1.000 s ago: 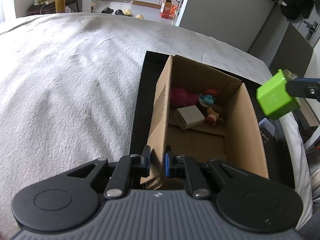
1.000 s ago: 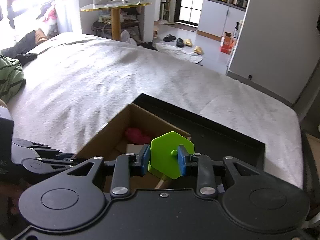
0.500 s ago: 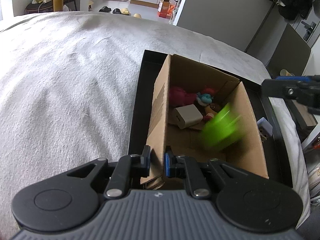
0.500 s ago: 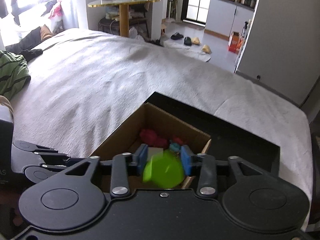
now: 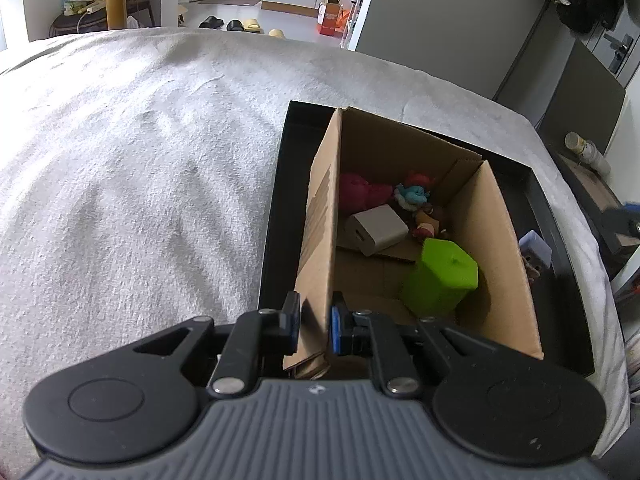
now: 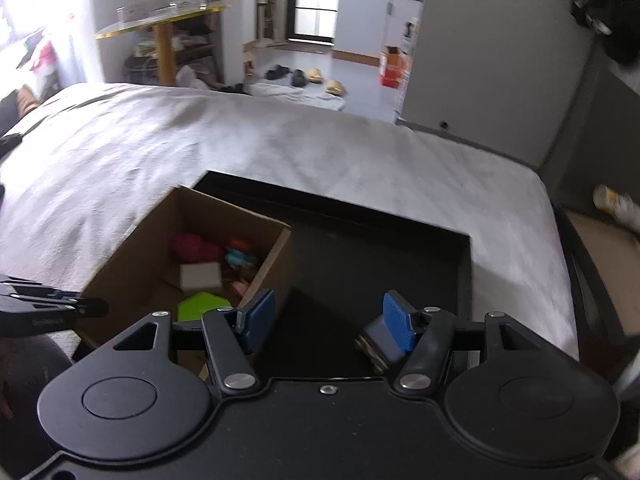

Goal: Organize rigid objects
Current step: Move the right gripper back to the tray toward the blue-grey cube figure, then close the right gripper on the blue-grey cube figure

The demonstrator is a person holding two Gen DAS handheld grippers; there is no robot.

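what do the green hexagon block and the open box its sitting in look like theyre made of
Green hexagon block: likely moulded plastic; uniform bright colour, smooth faces with a soft sheen, a small nub on top. Box: corrugated cardboard; matte brown walls, creased flaps, a raw cut edge.

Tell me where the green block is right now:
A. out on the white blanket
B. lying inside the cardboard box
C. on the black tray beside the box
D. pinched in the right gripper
B. The green block sits on the floor of the cardboard box, near the white block, and nothing is between the right gripper's open jaws.
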